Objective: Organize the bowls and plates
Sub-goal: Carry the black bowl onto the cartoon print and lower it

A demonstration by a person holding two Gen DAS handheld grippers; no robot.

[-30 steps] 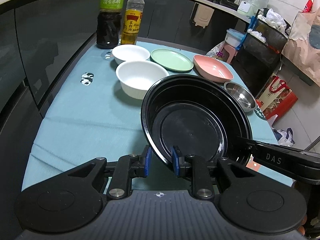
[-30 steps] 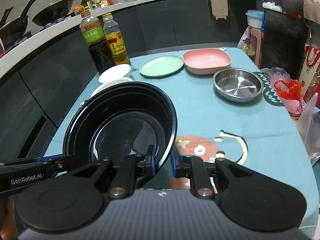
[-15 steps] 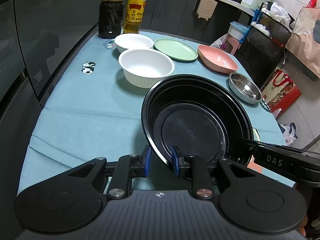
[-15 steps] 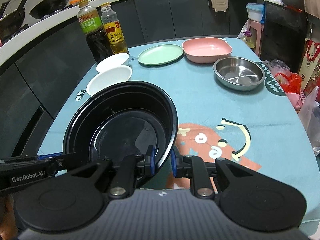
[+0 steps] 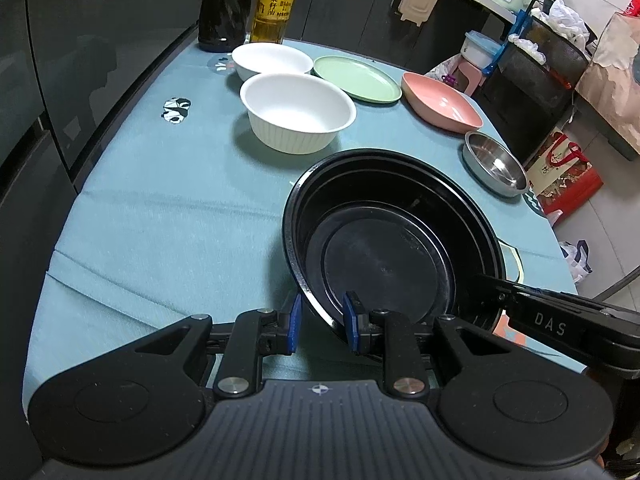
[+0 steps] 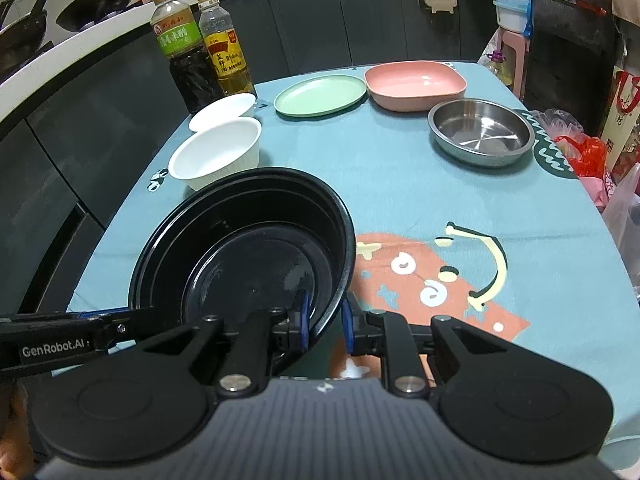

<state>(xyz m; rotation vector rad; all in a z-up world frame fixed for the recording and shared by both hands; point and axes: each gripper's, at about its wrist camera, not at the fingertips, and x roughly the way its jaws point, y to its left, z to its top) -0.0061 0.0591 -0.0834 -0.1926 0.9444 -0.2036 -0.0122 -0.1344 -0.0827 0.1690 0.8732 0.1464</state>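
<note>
A large black bowl (image 5: 388,248) with a second black bowl nested inside sits low over the near part of the blue tablecloth; it also shows in the right wrist view (image 6: 248,264). My left gripper (image 5: 320,322) is shut on its near-left rim. My right gripper (image 6: 324,322) is shut on its near-right rim. Farther back stand two white bowls (image 5: 298,114) (image 5: 272,60), a green plate (image 5: 356,80), a pink dish (image 5: 440,106) and a steel bowl (image 5: 494,168).
Two bottles, dark soy sauce (image 6: 186,64) and yellow oil (image 6: 226,60), stand at the table's far left corner. Dark cabinets run along the left. Bags (image 6: 580,148) and a rack crowd the floor to the right. The tablecloth (image 6: 400,184) lies between the dishes.
Both grippers and the black bowl have come down toward the table, so the dishes behind look farther up the view. The grips on the rim are unchanged.
</note>
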